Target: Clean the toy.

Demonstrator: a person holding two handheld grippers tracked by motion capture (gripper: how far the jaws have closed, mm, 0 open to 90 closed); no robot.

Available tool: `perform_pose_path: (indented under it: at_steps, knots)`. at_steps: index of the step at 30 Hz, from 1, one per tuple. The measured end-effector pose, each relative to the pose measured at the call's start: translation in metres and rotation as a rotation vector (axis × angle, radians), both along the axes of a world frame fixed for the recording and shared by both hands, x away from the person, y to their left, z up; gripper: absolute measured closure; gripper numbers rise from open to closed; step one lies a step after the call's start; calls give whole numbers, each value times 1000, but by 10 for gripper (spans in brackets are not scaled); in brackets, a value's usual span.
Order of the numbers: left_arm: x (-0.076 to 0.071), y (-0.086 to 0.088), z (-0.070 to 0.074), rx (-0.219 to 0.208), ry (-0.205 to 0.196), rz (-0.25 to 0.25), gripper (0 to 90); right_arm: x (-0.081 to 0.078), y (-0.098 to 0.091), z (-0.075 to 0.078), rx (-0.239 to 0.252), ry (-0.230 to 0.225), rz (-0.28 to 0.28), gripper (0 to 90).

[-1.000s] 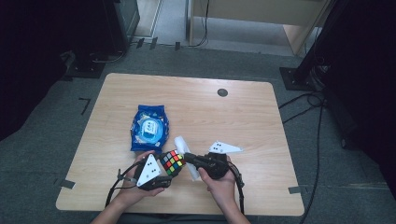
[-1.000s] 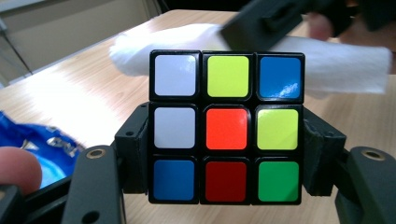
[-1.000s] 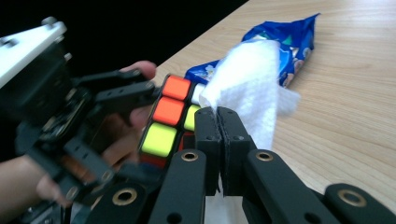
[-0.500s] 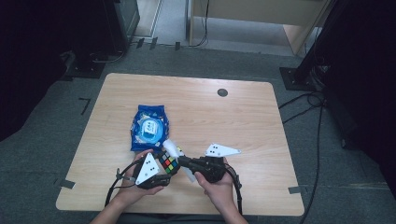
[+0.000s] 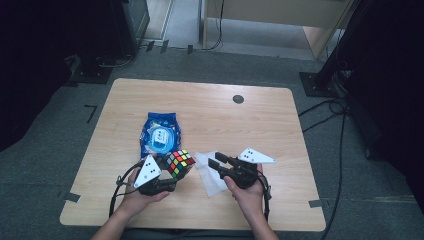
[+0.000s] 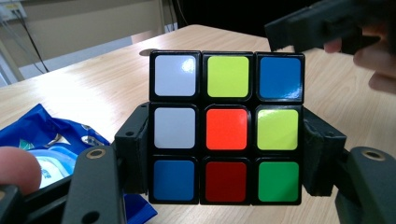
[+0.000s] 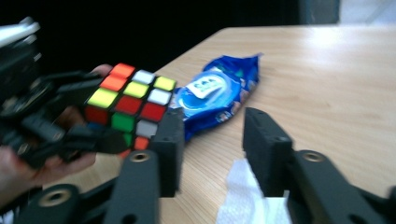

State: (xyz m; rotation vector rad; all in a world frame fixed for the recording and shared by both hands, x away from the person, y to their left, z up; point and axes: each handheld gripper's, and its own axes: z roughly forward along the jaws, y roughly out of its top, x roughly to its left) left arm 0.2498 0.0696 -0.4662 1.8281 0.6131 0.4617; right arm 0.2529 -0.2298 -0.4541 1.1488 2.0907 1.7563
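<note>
Since a moment ago my right tongs (image 5: 214, 164) have let go of the cube (image 5: 179, 163) and backed off toward 3 o'clock, jaws spread with nothing between them over the white tissue (image 5: 209, 172). My left tongs (image 6: 226, 154) clamp the cube above the table (image 5: 280, 130). The left gripper view shows its facing side: white, yellow, blue across the top row, orange centre. The right gripper view adds the blue wipes pack (image 7: 217, 95) behind.

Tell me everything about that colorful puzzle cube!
The Rubik's cube is glossy plastic, black-edged, scrambled. The face seen from the left tongs shows white, yellow, blue; white, orange, yellow; blue, red, green. Those tongs clamp its two sides, holding it above the wooden table, near the blue wet-wipes pack.
</note>
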Motion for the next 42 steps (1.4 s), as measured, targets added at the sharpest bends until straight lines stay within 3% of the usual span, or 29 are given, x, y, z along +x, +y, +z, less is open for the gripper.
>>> perform_pose_path:
  at_steps: [5,7,9,11,17,24,26,30,33,37,42]
  knots:
    - [5,7,4,-37,48,-1,342,-3,19,-7,-108,-112,110,416]
    - [7,9,7,-53,70,-6,342,-6,27,-10,-151,-167,127,395]
    - [8,12,10,-81,94,-17,342,-11,35,-13,-184,-251,104,378]
    - [9,13,14,-99,110,-31,342,-13,42,-13,-201,-294,122,368]
    - [8,8,18,-81,143,-53,342,-22,61,-18,-309,-445,127,278]
    - [10,2,18,-58,191,-61,342,-28,76,-22,-444,-591,93,251]
    - [11,0,17,-69,226,-75,342,-30,80,-25,-483,-627,76,270]
    - [11,-3,16,-76,246,-72,342,-32,84,-26,-535,-656,62,292]
    - [12,-4,16,-98,261,-68,341,-35,87,-25,-529,-637,68,332]
    - [13,-3,16,-121,278,-62,339,-37,88,-22,-492,-596,41,345]
    - [12,-7,16,-107,292,-38,286,-36,89,-21,-378,-487,-24,347]
